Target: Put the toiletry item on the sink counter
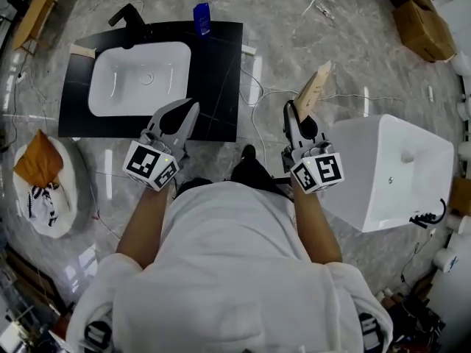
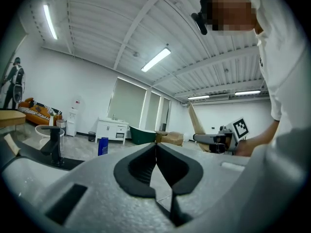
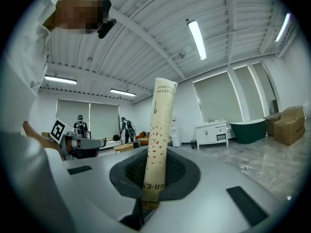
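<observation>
Head view: my left claw (image 1: 190,109) hangs over the near edge of the black counter (image 1: 221,65), just beside the white sink basin (image 1: 140,78). A black faucet (image 1: 129,18) stands at the basin's far rim, and a blue bottle (image 1: 202,18) stands upright on the counter's far edge. My right claw (image 1: 292,112) is off to the right, over the marble floor (image 1: 294,35) and well apart from the counter. It grasps a tan toothbrush carton (image 1: 315,88) by one end, and the carton slants up and away. A white basin unit (image 1: 390,171) sits to the right of it.

Left gripper view: my left claw (image 2: 156,152) is clenched, its dark pads meeting in a seam with nothing between them. Beyond them the blue bottle (image 2: 102,146) and the faucet (image 2: 54,144) stand at the left. My right claw (image 2: 216,139) shows at the right with its marker cube.

Right gripper view: my right claw (image 3: 154,181) is clamped on the lower end of the toothbrush carton (image 3: 161,130). The carton rises nearly upright between the pads, its print upside down. The carton is in the air, not on the counter.
</observation>
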Demonstrator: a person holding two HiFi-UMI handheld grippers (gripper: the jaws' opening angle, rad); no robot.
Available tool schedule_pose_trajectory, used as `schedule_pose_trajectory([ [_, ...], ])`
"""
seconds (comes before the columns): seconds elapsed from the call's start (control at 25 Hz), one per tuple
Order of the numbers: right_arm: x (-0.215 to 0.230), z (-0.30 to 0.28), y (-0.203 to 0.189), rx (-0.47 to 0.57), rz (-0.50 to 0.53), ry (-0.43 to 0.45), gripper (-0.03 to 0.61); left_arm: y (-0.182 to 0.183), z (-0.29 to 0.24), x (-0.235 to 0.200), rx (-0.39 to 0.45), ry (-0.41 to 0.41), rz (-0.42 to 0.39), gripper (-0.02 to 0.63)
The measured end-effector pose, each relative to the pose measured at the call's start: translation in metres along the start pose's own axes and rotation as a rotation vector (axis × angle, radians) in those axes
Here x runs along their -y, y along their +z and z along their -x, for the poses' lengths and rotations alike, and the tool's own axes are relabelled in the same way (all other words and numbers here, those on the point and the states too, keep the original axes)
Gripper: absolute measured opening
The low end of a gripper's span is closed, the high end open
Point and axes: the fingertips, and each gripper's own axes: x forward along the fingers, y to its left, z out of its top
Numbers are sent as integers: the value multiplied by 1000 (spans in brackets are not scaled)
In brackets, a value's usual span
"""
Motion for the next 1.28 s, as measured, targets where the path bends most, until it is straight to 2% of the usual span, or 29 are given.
schedule_pose_trajectory([
  [0.32,78,-27,18,-17,14,126,18,33,-62,-1,25,141,2,15],
  [0.56,115,-52,21,-3,-12,175,18,40,-71,-2,23,235,-22,15],
  [0.72,121,-74,20,-1,7,224,18,33,-68,-12,10,281,-17,15],
  [0.88,118,-91,20,-15,36,247,18,22,-73,-24,3,272,19,15],
  [1.04,114,-106,14,-59,26,211,18,26,-83,-33,8,212,11,15],
  [1.12,104,-111,6,-93,26,200,18,24,-82,-44,7,190,9,15],
  [1.28,68,-126,-11,-179,80,243,18,9,-73,-74,-17,181,45,15],
])
